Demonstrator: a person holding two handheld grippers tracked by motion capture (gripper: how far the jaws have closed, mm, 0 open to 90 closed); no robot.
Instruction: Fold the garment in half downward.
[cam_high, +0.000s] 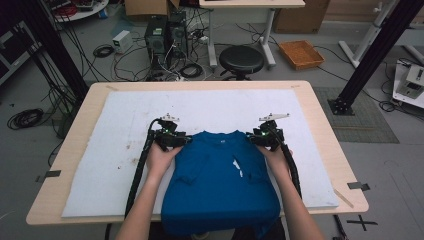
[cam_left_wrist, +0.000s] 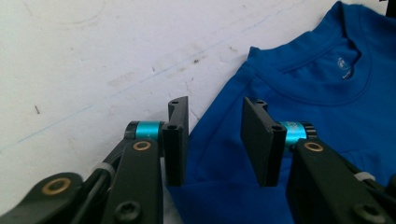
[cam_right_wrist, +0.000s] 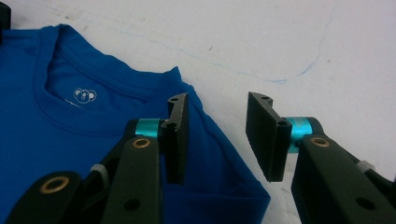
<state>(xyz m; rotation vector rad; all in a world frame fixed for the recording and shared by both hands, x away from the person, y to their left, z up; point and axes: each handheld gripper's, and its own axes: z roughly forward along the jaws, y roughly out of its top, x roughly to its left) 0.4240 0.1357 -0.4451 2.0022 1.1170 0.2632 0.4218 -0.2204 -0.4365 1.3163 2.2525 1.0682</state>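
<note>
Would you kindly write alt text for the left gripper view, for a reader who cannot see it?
Two black tongs rise from the bottom, parted, straddling the shoulder edge of a blue T-shirt lying flat on a scuffed white mat. The shirt's round collar with a small printed label sits at the upper right.

The T-shirt (cam_high: 220, 185) is a solid bright blue, with a small white printed mark inside its collar (cam_right_wrist: 84, 95). It lies on a white mat (cam_high: 100, 165) speckled with brownish stains and faint blue pen lines. The desk (cam_high: 60, 160) edge is pale wood. Both grippers are black, with turquoise metal collars behind the pads and brass-coloured pivots.
</note>
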